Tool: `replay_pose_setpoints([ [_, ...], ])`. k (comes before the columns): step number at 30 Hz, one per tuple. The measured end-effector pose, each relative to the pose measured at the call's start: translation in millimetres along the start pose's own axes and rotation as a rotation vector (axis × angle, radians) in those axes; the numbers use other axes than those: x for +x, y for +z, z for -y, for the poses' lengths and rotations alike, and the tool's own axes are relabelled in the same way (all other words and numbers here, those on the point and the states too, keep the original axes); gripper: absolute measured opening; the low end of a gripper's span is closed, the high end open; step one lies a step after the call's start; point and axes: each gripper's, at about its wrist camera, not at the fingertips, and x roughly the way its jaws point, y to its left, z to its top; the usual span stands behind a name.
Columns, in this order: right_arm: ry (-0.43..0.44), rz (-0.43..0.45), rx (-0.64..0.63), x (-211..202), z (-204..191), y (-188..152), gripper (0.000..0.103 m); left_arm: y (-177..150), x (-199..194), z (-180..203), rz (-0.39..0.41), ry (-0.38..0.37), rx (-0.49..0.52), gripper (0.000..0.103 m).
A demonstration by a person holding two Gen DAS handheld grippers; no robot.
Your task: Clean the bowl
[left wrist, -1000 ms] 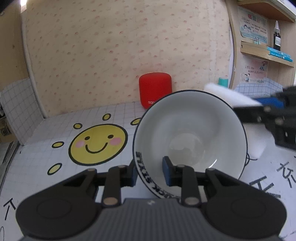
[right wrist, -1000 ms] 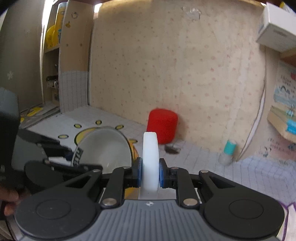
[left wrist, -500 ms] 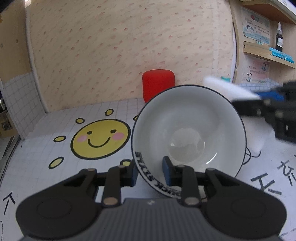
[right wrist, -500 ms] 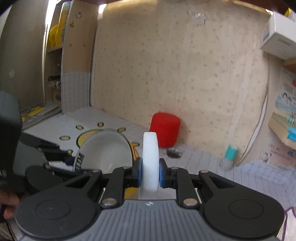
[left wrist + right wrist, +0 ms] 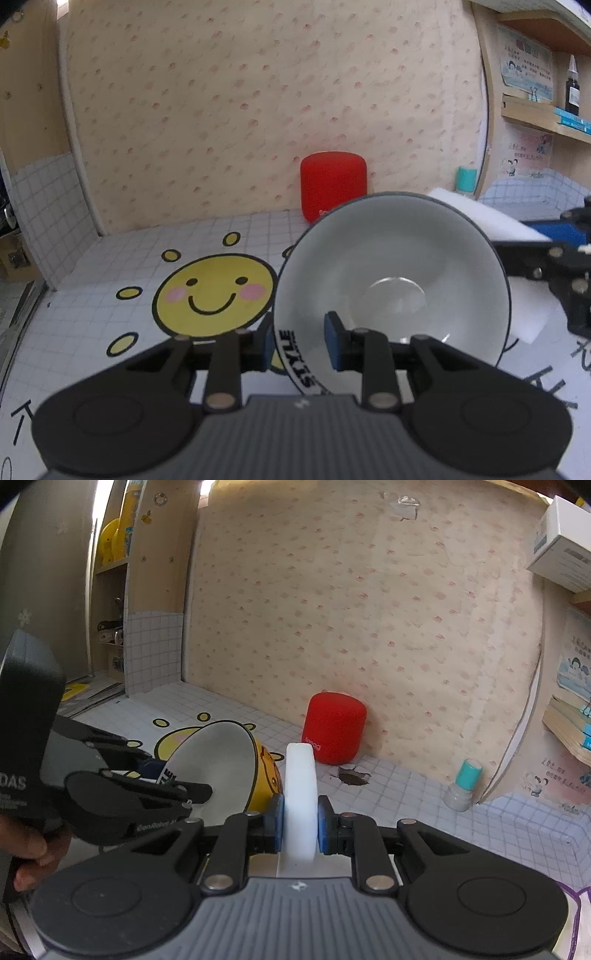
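- The left tongs (image 5: 299, 345) clamped the rim of the bowl (image 5: 391, 280), holding it tilted above the worktop (image 5: 110, 280), its white inside open to the left wrist camera.
- The right tongs (image 5: 300, 827) gripped a white sponge (image 5: 300, 794) on edge, just beside the bowl's yellow outer wall.
- A red speaker (image 5: 334, 731) stood by the wall.

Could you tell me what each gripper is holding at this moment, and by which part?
The left gripper holds the bowl by its near rim, one pad inside, one outside. The right gripper clamps the white sponge across its flat faces, near its lower end.
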Motion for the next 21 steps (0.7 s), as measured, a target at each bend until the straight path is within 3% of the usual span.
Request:
replay_pose_setpoints([
  [21,-0.025,0.030,-0.019,-5,-7,7,0.017,-14,-9,8,-0.026,-0.007,-0.042,0.033],
])
